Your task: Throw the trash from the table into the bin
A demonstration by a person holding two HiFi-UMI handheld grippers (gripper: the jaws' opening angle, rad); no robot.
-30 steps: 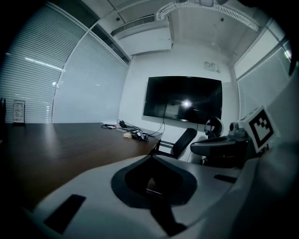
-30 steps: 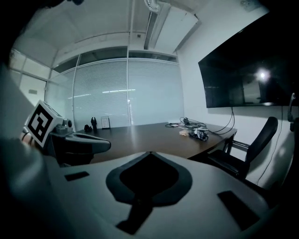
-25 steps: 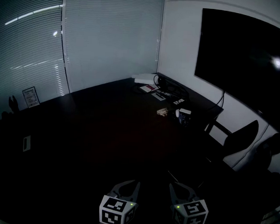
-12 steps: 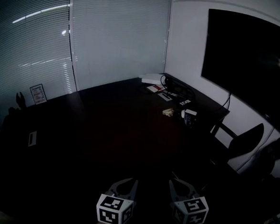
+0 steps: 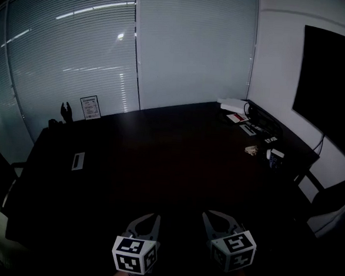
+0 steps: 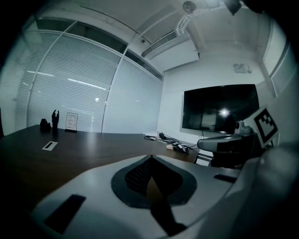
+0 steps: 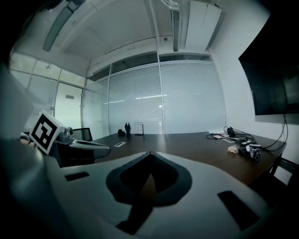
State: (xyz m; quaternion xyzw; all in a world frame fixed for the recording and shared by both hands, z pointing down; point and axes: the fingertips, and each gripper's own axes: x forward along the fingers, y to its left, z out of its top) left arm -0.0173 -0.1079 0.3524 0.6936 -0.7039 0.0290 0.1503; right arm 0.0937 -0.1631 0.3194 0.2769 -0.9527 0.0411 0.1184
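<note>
Long dark glossy table [image 5: 159, 157], slatted blinds [image 5: 78, 57] behind it, flat black screen [image 5: 335, 81] on the right wall. Left gripper [image 5: 151, 219] and right gripper [image 5: 208, 216] hang over the near edge. Both are smooth grey shells with ribbed black pads, claws pinched together and holding nothing. The trash, a pale crumpled scrap [image 5: 251, 150], sits far right on the table among cables, well apart from both. A flat white card [image 5: 78, 160] lies at left.

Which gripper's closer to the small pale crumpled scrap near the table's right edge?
Right. The pale crumpled scrap lies ahead-right of both; right gripper sits nearer, left gripper farther left.
</note>
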